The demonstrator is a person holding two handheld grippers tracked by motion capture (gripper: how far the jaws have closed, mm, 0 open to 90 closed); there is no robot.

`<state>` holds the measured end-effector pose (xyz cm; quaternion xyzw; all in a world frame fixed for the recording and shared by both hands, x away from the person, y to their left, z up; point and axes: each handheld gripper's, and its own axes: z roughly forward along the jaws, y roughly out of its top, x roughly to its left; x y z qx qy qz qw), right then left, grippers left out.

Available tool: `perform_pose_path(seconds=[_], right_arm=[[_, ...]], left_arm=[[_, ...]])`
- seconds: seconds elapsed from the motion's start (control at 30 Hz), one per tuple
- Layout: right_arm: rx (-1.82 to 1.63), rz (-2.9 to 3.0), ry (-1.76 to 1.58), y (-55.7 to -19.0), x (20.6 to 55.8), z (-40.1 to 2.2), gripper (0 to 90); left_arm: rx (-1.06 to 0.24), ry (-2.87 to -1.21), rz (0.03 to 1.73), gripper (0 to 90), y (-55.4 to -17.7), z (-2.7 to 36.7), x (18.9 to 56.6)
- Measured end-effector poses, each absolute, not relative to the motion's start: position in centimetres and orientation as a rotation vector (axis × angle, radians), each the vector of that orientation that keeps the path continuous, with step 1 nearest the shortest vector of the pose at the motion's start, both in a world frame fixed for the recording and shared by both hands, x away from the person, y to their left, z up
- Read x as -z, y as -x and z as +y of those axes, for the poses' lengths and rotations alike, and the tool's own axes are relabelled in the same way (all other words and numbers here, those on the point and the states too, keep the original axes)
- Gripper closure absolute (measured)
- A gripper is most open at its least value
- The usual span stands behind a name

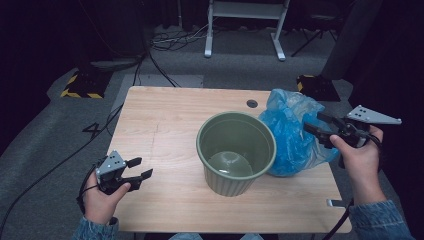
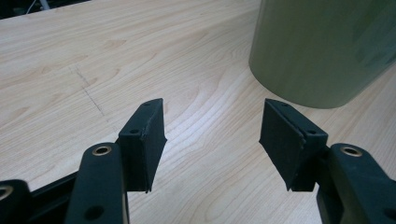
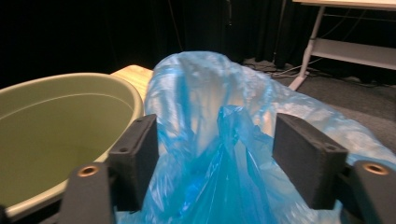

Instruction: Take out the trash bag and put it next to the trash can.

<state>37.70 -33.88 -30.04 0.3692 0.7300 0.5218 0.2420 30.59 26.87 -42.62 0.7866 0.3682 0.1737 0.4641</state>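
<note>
Setting: wooden table (image 1: 165, 125) seen from above, with a green bin (image 1: 236, 152) standing upright near its centre and a crumpled blue plastic bag (image 1: 292, 132) at the bin's 3 o'clock, touching its rim.
Bin: empty inside as far as the high view shows; its ribbed green wall also rises at 1 o'clock in the left gripper view.
Bag: loose and bunched, resting on the table's right part, with its upper folds standing between the jaws of the right gripper (image 3: 217, 140).
Right gripper: at the bag's 3 o'clock, jaws parted with film between them; the pads (image 3: 306, 156) stand clear of the plastic on both sides, so nothing is clamped.
Left gripper: (image 1: 132, 172) at the bin's 8 o'clock, well apart from it, jaws spread wide over bare wood and holding nothing.
Step judged: taking hold of the bag, likely to line the bin.
Risk, thin grip: closing on a single fold could let the slick film slide out when lifted.
Risk, bin: dragging the bag toward 9 o'clock could push or tip the light bin, since the left gripper does not brace it.
Risk, mouth: the bag's opening cannot be made out, so a blind grip may pinch it shut.
</note>
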Motion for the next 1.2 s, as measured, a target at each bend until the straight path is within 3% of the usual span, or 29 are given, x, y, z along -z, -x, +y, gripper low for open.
perform_pose_path(seconds=[0.5, 1.2], right_arm=[[-1.349, 1.978, -1.051, -31.0, 32.0, -37.9, 30.8], [-1.168, 2.074, -1.223, -29.3, 41.8, -40.4, 28.8]], left_arm=[[-0.399, -1.995, 0.906, 38.0, -30.0, 26.1, 43.4], [-0.384, -2.052, 0.986, 37.1, -29.4, 27.6, 46.3]])
